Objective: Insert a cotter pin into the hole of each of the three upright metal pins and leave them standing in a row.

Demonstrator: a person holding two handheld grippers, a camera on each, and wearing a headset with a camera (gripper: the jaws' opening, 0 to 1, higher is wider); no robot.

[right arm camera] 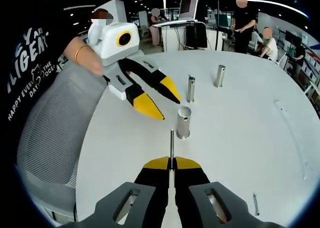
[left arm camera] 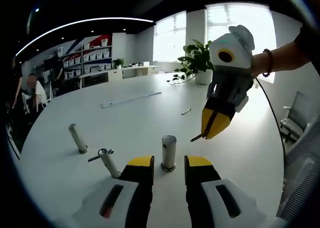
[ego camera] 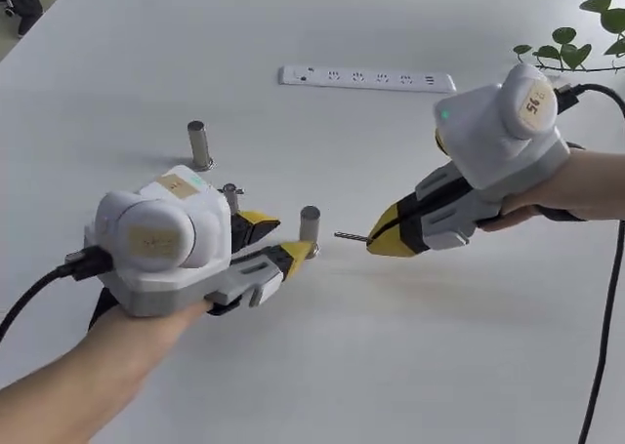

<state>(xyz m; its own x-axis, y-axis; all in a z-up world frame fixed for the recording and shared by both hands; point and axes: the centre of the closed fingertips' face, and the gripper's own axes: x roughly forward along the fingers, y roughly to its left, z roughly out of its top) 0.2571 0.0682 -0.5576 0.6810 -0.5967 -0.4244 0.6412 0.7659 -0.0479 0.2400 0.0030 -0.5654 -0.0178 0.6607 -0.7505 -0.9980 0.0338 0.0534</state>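
Cotter pin seemingly in right tool

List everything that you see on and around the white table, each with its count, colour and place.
upright cylindrical metal pins: three, silver-grey, standing in a row on the table
thin metal cotter pins: three, silver; one through the middle pin, one held level toward the nearest pin, one lying loose farther off
long white power strip: one, white, far side of the table
leafy green plant: one, green, far end of the table
white table: one, white, under everything
people: several, in the background
left gripper: one, white, black and yellow; jaws open by the nearest pin
right gripper: one, same colours; jaws shut on a cotter pin
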